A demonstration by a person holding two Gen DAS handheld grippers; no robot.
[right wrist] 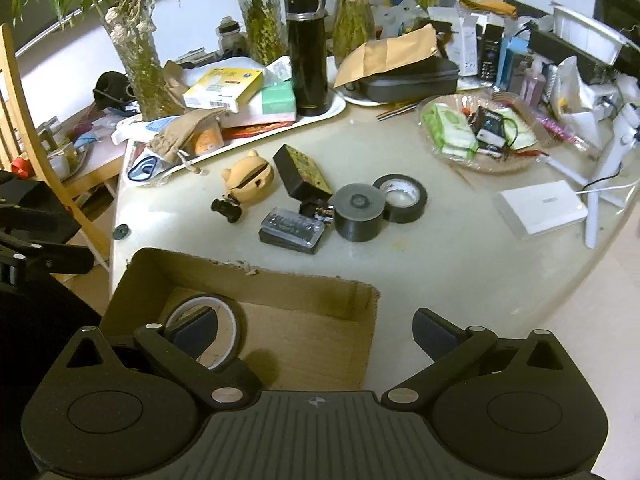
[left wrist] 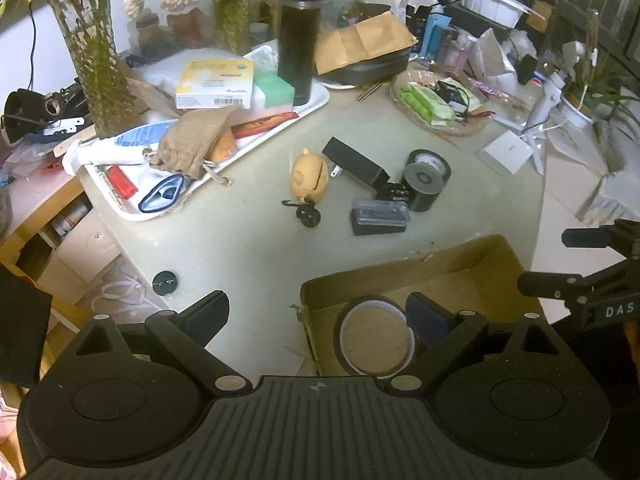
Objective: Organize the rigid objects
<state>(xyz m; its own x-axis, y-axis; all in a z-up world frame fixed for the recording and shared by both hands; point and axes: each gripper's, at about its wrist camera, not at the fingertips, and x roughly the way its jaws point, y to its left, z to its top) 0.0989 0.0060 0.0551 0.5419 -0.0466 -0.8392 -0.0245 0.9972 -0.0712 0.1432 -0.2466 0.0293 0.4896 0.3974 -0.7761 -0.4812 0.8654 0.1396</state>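
Left wrist view: the left gripper (left wrist: 318,320) stands wide open with nothing between its fingers. Its right finger (left wrist: 428,320) hangs over the near-left corner of an open cardboard box (left wrist: 472,256) at the near edge of the table (left wrist: 240,248). One tape ring (left wrist: 376,336) lies flat on the box floor, partly behind that finger. The other gripper's fingers show at the right edge, above the box's right side. Beyond the box, loose on the table: a tan pig figure (left wrist: 310,178) with a small black charm (left wrist: 308,216) just near of it, a black box (left wrist: 356,162), a clear-lidded case (left wrist: 380,216), a grey spool (left wrist: 424,184) and a black tape roll (left wrist: 430,158) touching it behind. A small dark cap (left wrist: 165,282) sits alone near the left table edge. Far left, a white tray (left wrist: 132,212) is crowded with a flask (left wrist: 298,40), packets and a pouch; three vases of greenery stand behind.

Right wrist view: the right gripper (right wrist: 316,332) is open as wide as it goes, empty. Its left finger (right wrist: 196,330) is over the ring (right wrist: 236,324) in the box (right wrist: 256,280); its right finger hangs over bare table past the box's right wall. Pig (right wrist: 248,178), black box (right wrist: 304,176), case (right wrist: 292,228), spool (right wrist: 358,212) and roll (right wrist: 400,198) lie in a row beyond, one of each. A white block (right wrist: 540,206) lies far right
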